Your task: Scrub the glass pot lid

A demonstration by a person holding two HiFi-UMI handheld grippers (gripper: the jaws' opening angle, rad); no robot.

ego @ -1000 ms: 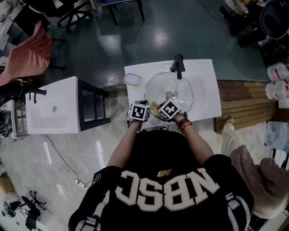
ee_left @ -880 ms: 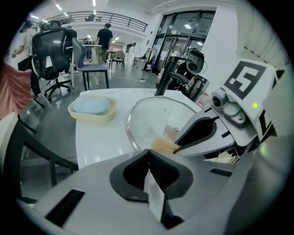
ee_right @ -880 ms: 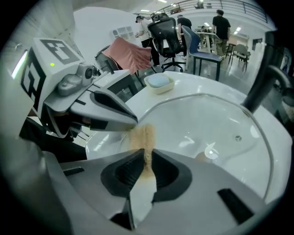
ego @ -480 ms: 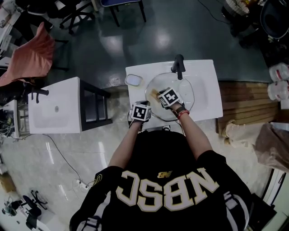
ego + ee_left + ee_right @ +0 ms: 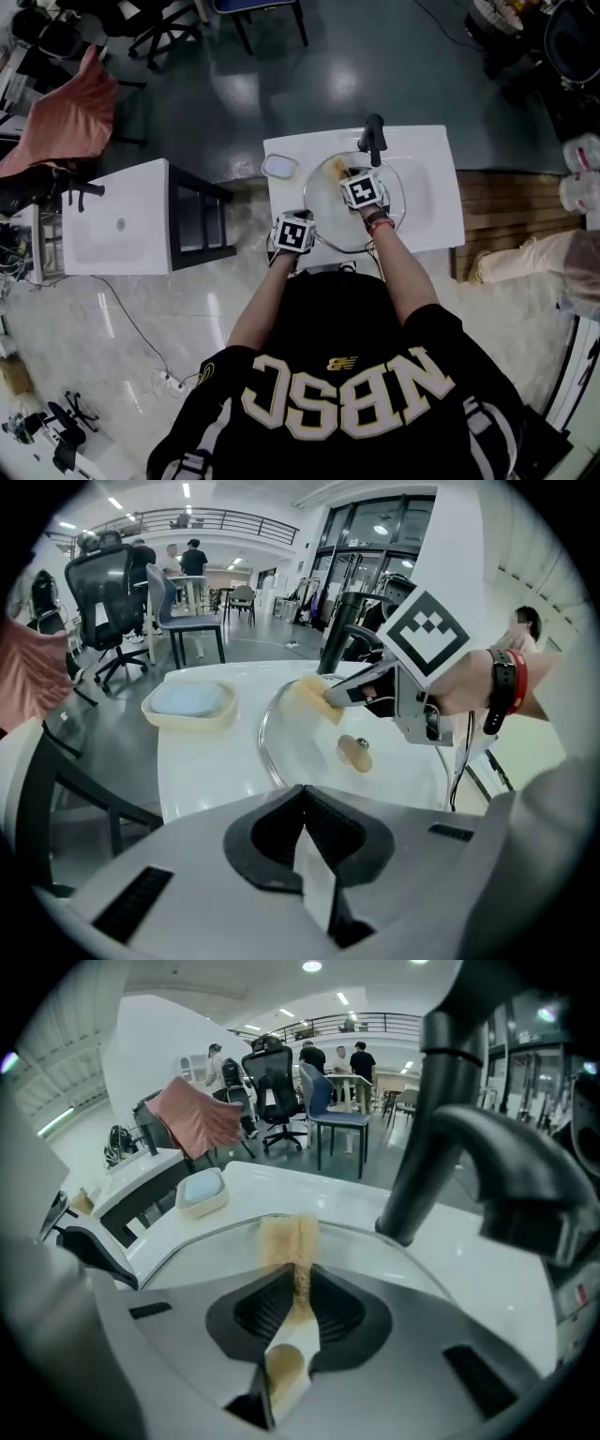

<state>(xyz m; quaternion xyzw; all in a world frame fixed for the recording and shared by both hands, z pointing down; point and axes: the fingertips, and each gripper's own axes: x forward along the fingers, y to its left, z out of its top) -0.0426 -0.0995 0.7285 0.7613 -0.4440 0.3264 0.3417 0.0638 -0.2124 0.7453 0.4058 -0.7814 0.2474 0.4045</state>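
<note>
The clear glass pot lid (image 5: 333, 214), with a pale knob (image 5: 354, 752) at its centre, lies flat on the white basin top (image 5: 424, 159). The left gripper (image 5: 302, 794) is clamped on its near rim, while the right gripper (image 5: 300, 1274) pinches a tan sponge (image 5: 286, 1234) against the far rim. The person's black shirt (image 5: 342, 309) reads "NBSC".

Bright overhead ceiling lighting, floor glare, fisheye-warped dark corners, soft foreground blur.

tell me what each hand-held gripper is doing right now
Left hand-held gripper: shut on the rim of the glass pot lid.
Right hand-held gripper: shut on the sponge.
</note>
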